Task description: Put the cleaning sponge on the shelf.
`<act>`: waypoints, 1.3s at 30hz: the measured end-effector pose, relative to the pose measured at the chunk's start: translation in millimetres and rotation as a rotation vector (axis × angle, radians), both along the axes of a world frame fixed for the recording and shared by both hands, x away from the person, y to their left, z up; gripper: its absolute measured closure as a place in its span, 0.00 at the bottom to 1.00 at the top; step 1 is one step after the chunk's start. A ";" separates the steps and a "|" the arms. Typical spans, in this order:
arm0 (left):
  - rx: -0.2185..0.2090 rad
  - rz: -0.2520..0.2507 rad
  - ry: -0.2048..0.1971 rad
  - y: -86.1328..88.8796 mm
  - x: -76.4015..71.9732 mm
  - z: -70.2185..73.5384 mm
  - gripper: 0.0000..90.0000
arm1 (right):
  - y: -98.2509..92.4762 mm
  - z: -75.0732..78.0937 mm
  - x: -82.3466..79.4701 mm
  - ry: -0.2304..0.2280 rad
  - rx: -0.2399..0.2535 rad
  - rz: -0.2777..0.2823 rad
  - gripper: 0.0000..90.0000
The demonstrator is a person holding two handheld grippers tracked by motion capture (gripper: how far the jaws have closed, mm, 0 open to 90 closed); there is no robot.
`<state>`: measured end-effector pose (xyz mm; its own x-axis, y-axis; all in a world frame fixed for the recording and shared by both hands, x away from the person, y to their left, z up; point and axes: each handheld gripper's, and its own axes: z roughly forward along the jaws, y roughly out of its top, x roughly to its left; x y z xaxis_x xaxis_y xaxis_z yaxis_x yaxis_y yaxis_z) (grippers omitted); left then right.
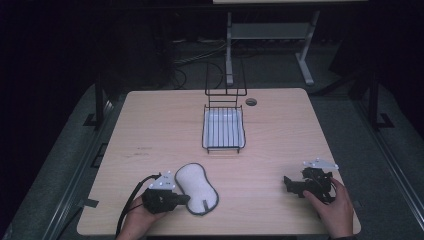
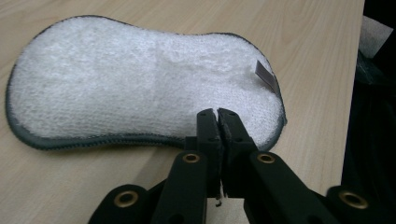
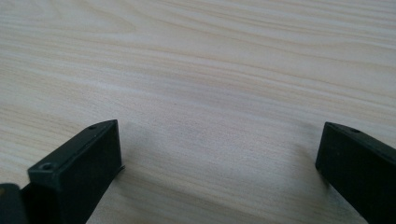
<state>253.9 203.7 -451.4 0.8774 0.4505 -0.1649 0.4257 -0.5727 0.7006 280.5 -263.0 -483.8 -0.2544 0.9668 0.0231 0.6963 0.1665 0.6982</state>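
A white peanut-shaped scrubbing pad (image 1: 196,187) with a dark grey stitched edge lies flat near the table's front left. In the left gripper view the pad (image 2: 130,93) carries a small grey tag at its right end. My left gripper (image 1: 185,199) rests at the pad's near edge. Its jaws (image 2: 217,114) stand together over that edge, with nothing visibly caught between them. My right gripper (image 1: 289,186) sits low over the table at the front right, held in a hand. In the right gripper view its two jaws (image 3: 219,154) stand wide apart over bare wood.
A black wire rack (image 1: 223,145) with a white tray in it stands at the table's middle back, its tall wire frame rising behind. A round cable hole (image 1: 251,102) lies just right of it. The wooden table (image 1: 150,130) has bare room between pad and rack.
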 end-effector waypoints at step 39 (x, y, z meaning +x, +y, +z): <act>0.031 0.218 -0.041 3.0 63.4 -3.5 0.21 | 0.0 0.0 0.0 0.000 0.000 0.000 0.00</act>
